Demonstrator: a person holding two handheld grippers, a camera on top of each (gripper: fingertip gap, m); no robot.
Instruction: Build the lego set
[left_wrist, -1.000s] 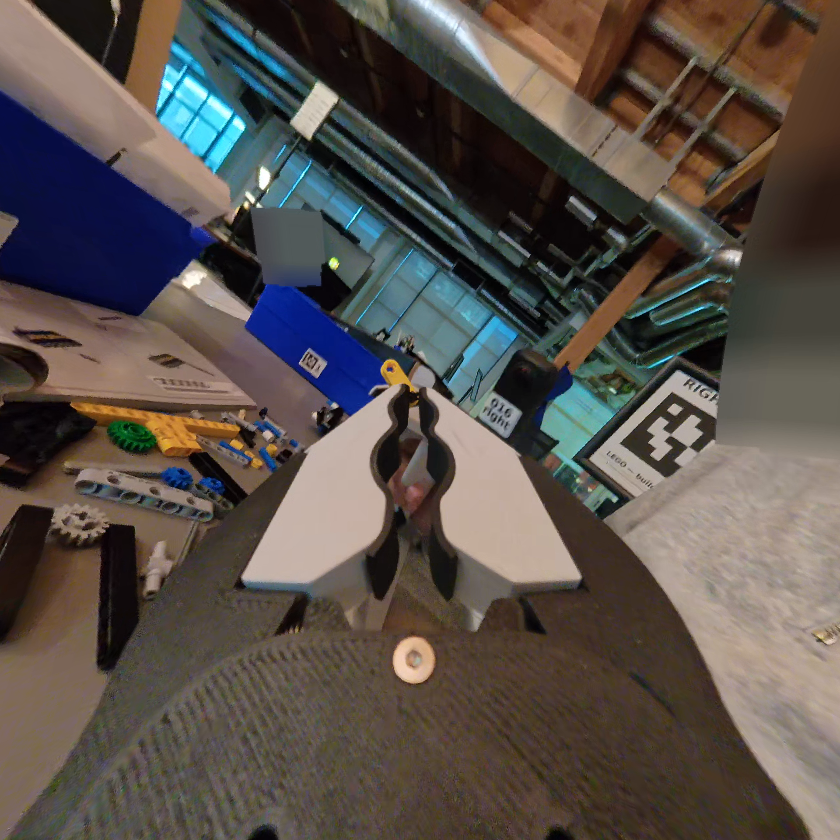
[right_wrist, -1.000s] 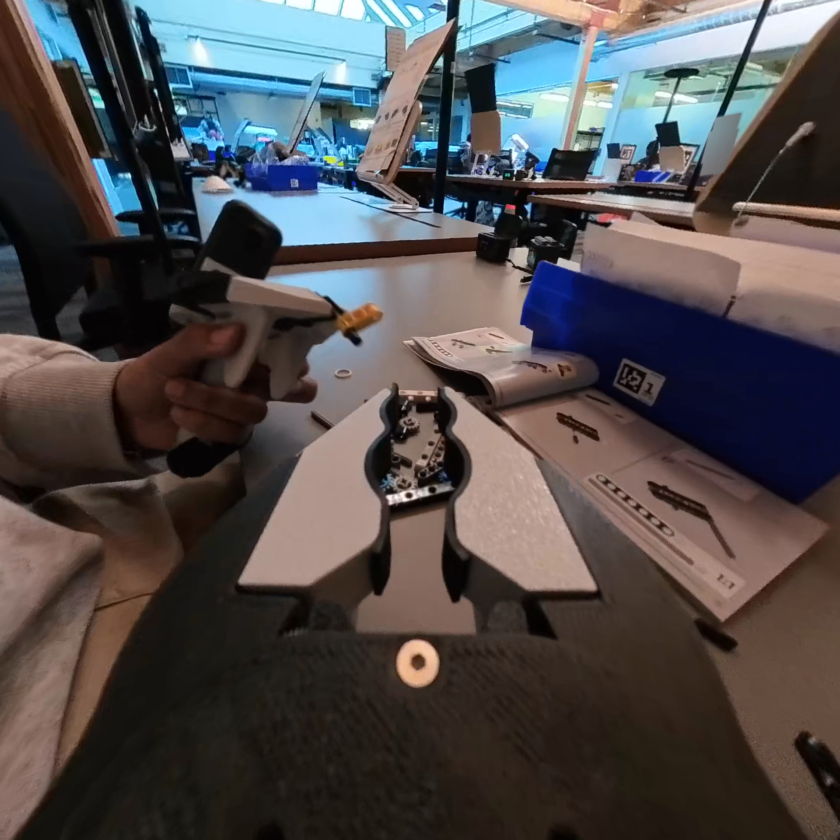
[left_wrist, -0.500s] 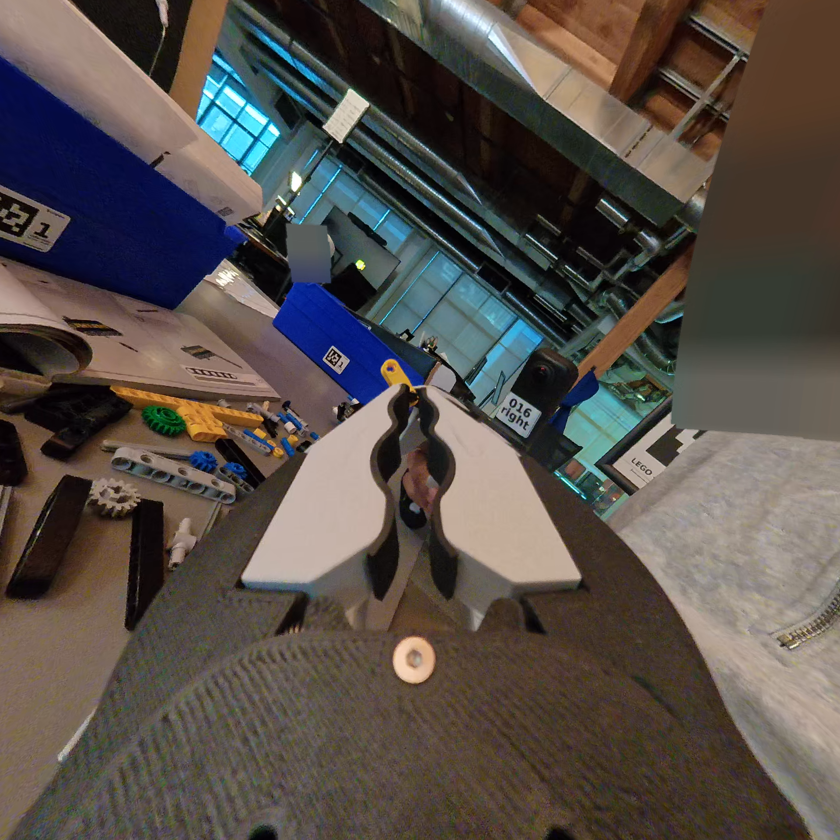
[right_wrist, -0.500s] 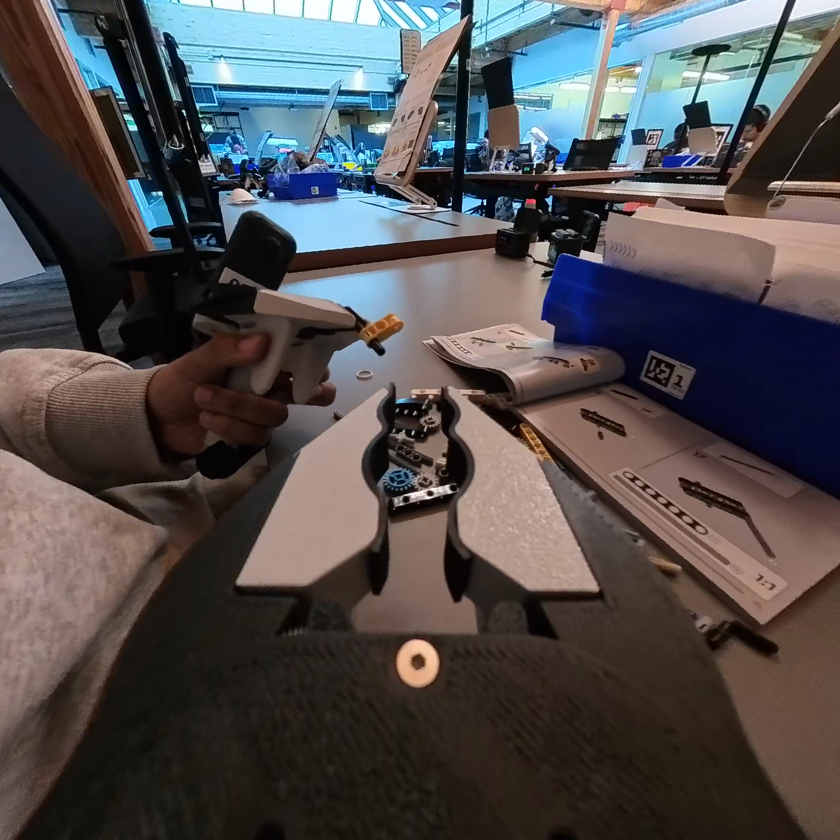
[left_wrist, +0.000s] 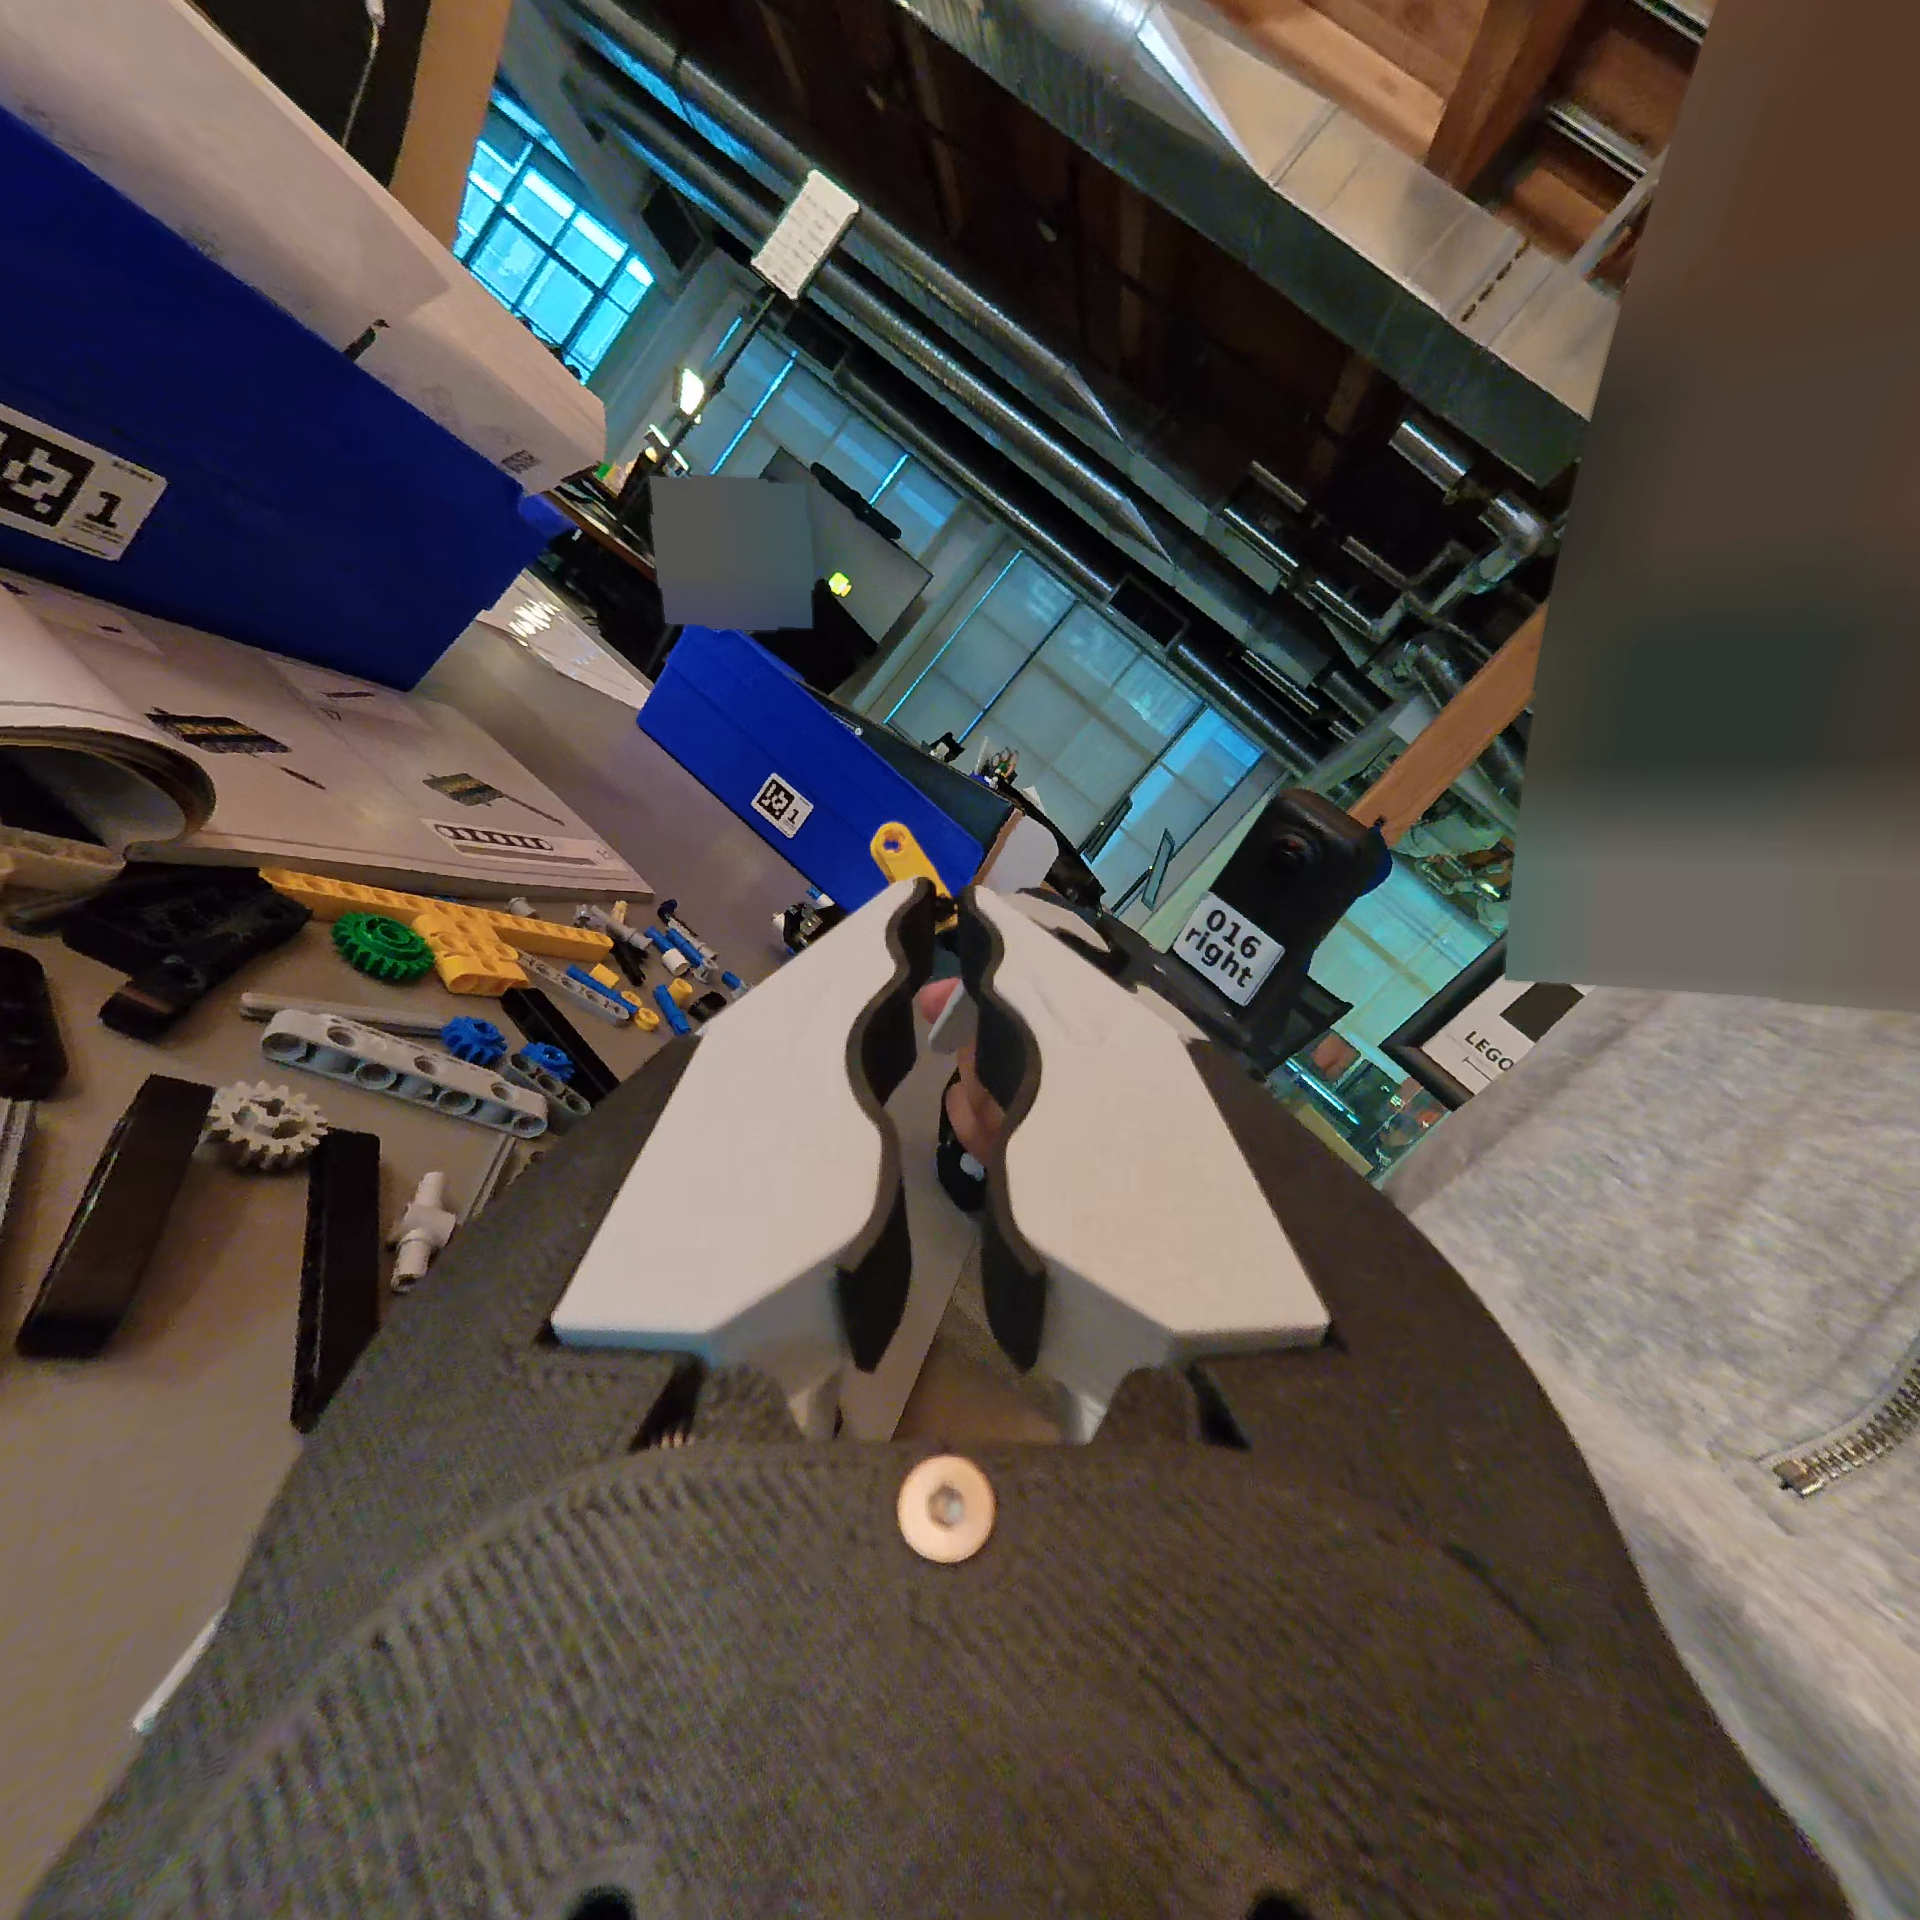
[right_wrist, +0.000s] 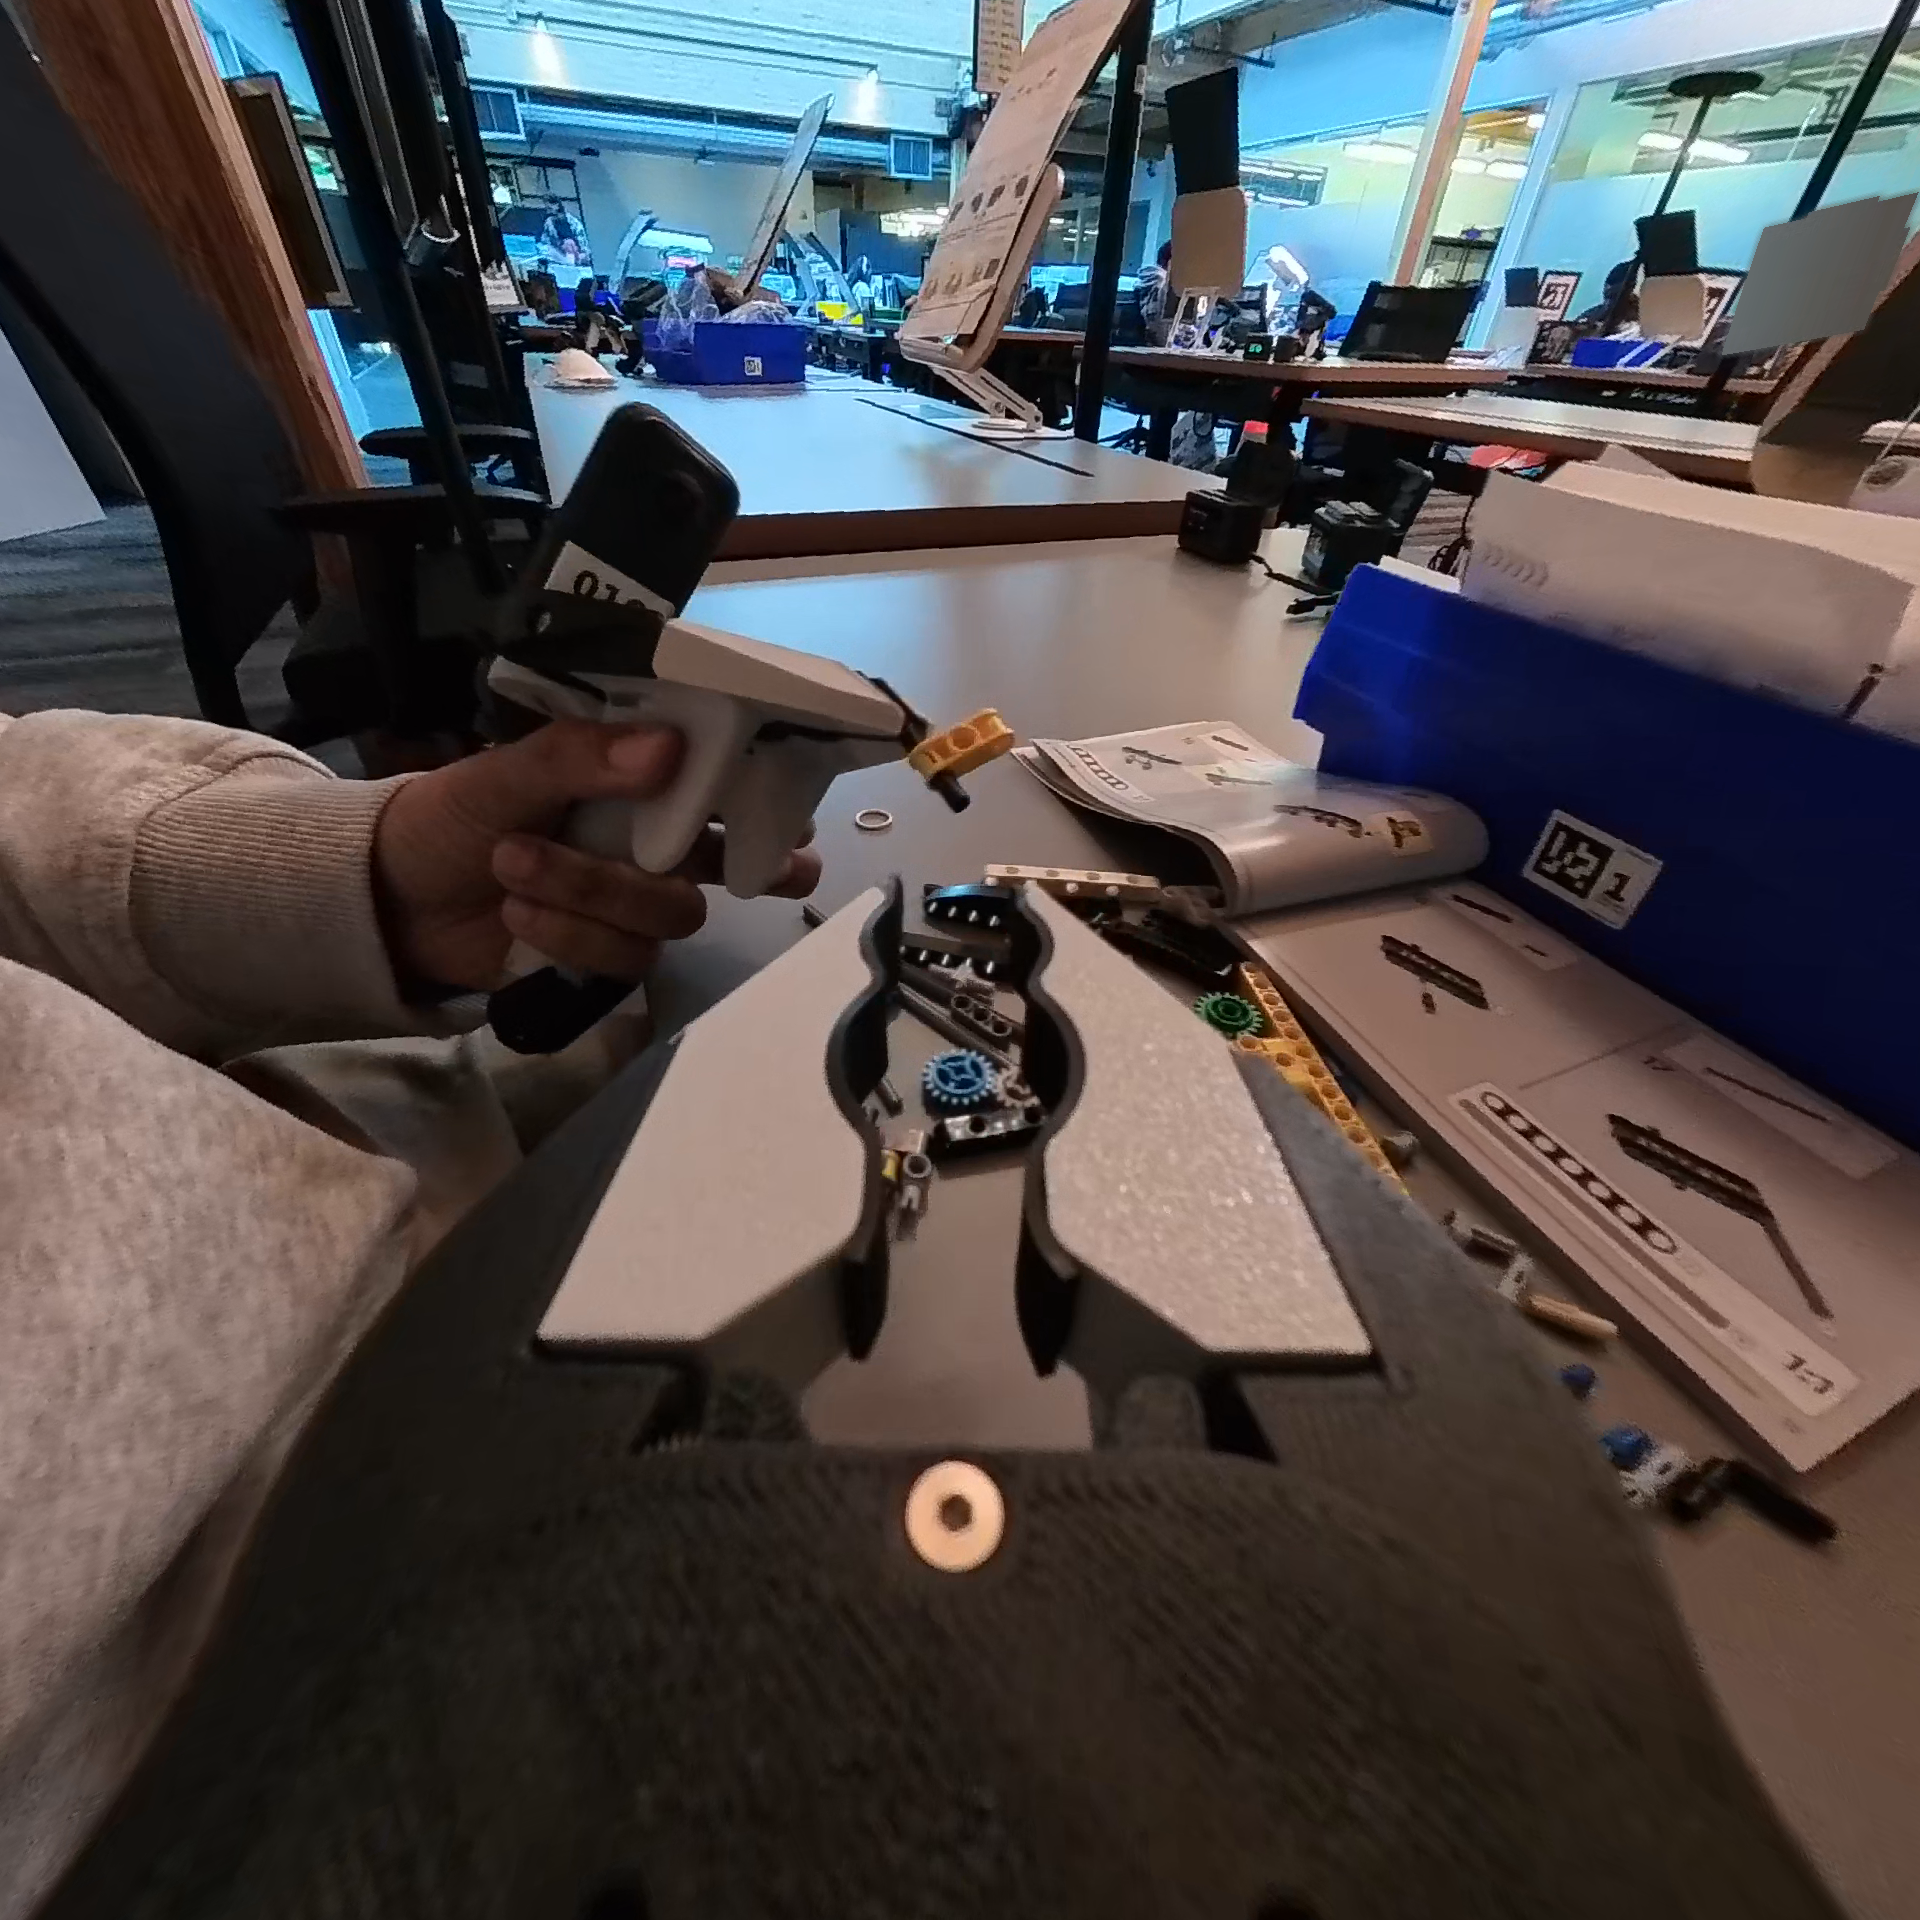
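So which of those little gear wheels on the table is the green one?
The green gear, touching the yellow cross-shaped beam below the open booklet. The blue gears sit by the grey beam; the pale grey gear lies between black beams.

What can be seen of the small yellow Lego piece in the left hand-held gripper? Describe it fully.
The yellow Lego piece is a short, glossy plastic beam with round holes along its side. A black pin sticks down from its near end. It is pinched at the tip of the left hand-held gripper, held in the air above the grey table, tilted slightly upward, touching nothing else.
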